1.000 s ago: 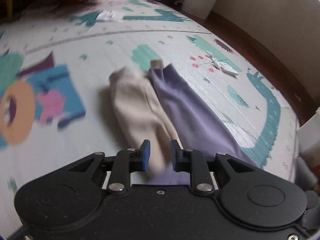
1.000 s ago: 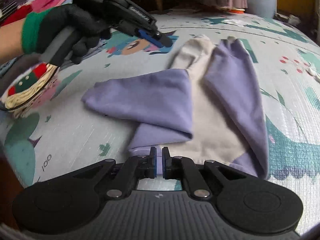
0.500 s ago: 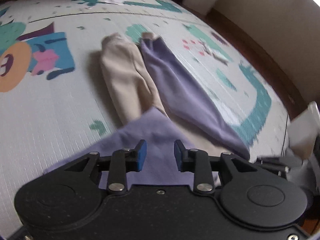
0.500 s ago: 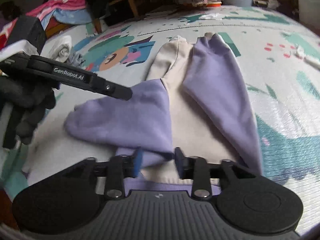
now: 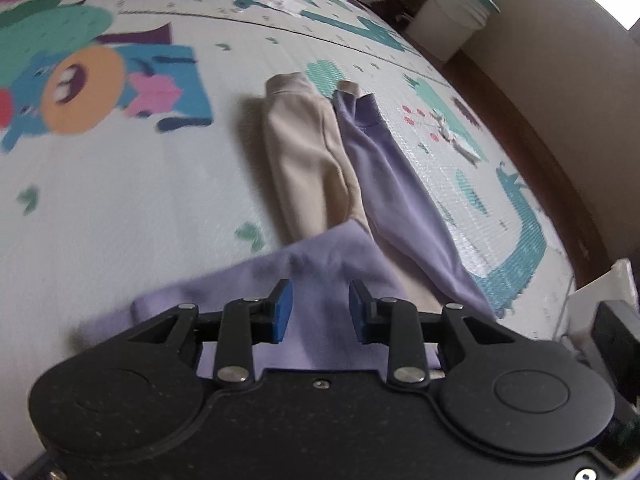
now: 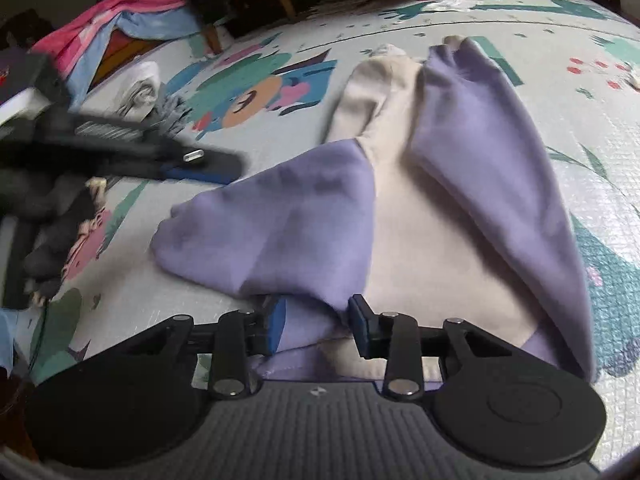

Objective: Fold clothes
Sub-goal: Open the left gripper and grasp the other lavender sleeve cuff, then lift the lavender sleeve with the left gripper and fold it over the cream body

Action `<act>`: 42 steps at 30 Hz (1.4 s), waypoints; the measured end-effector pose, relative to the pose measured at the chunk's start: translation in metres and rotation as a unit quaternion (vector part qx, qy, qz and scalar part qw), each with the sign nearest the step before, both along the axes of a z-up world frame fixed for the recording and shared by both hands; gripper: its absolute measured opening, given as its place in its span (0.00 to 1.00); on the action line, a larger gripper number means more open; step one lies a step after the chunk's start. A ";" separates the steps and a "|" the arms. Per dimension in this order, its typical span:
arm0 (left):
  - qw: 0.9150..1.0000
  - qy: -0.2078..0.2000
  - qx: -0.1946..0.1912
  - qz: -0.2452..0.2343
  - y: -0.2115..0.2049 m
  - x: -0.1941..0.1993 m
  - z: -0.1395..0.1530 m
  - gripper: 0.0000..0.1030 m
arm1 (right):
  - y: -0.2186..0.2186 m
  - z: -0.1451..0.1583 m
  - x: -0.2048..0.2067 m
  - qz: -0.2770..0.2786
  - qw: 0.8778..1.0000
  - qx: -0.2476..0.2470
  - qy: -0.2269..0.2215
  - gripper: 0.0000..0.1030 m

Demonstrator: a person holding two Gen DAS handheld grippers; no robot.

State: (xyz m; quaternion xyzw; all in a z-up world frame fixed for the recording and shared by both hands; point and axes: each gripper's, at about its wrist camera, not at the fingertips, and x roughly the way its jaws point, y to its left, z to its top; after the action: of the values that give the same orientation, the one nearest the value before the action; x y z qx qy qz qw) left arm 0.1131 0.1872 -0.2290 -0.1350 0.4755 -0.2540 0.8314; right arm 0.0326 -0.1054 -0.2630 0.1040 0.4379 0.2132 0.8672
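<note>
A lilac and beige garment (image 6: 420, 216) lies on the patterned play mat, with a beige sleeve (image 5: 304, 152) and a lilac sleeve (image 5: 396, 184) stretched away side by side. A lilac part (image 6: 288, 220) is folded over toward the left. My left gripper (image 5: 320, 308) is open and empty just above that folded lilac part; it also shows in the right wrist view (image 6: 200, 164), blurred, at the left. My right gripper (image 6: 316, 320) is open at the garment's near edge, with lilac cloth lying between its jaws.
The play mat (image 5: 120, 208) has cartoon prints. A white bucket (image 5: 452, 24) stands by the wall at the back right. A white box edge (image 5: 596, 296) is at the right. Piled clothes (image 6: 132, 16) and a white cloth (image 6: 138, 88) lie at the back left.
My right gripper opened and let go of the garment's edge. My left gripper opened wider and moved back over the folded lilac part. The fold now lies flat.
</note>
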 end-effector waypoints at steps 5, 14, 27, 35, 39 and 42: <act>0.993 0.000 0.048 0.104 0.049 -0.041 0.001 0.36 | -0.010 0.006 -0.007 -0.005 0.999 -0.032 -0.015 0.37; 0.969 0.047 0.006 0.241 0.104 -0.071 -0.027 0.41 | 0.002 0.005 -0.007 0.006 0.998 -0.060 -0.027 0.41; 0.915 0.092 -0.036 0.391 0.074 -0.077 -0.042 0.12 | 0.013 -0.001 -0.011 0.012 0.995 -0.091 -0.033 0.45; 0.952 -0.009 0.033 0.303 0.049 -0.051 -0.013 0.00 | 0.015 0.000 -0.014 0.010 0.994 -0.104 -0.043 0.51; 0.971 -0.101 0.083 0.202 0.019 -0.022 0.026 0.00 | 0.007 0.001 -0.010 -0.010 0.996 -0.073 -0.039 0.56; 0.972 -0.162 0.109 0.128 -0.008 0.002 0.055 0.00 | 0.009 0.003 -0.009 -0.010 0.997 -0.067 -0.045 0.57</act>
State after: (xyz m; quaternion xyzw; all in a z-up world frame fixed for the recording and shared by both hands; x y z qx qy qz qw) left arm 0.1152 0.1795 -0.1743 -0.0601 0.3383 -0.1101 0.9327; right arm 0.0233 -0.0961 -0.2600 0.0403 0.4108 0.1788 0.8931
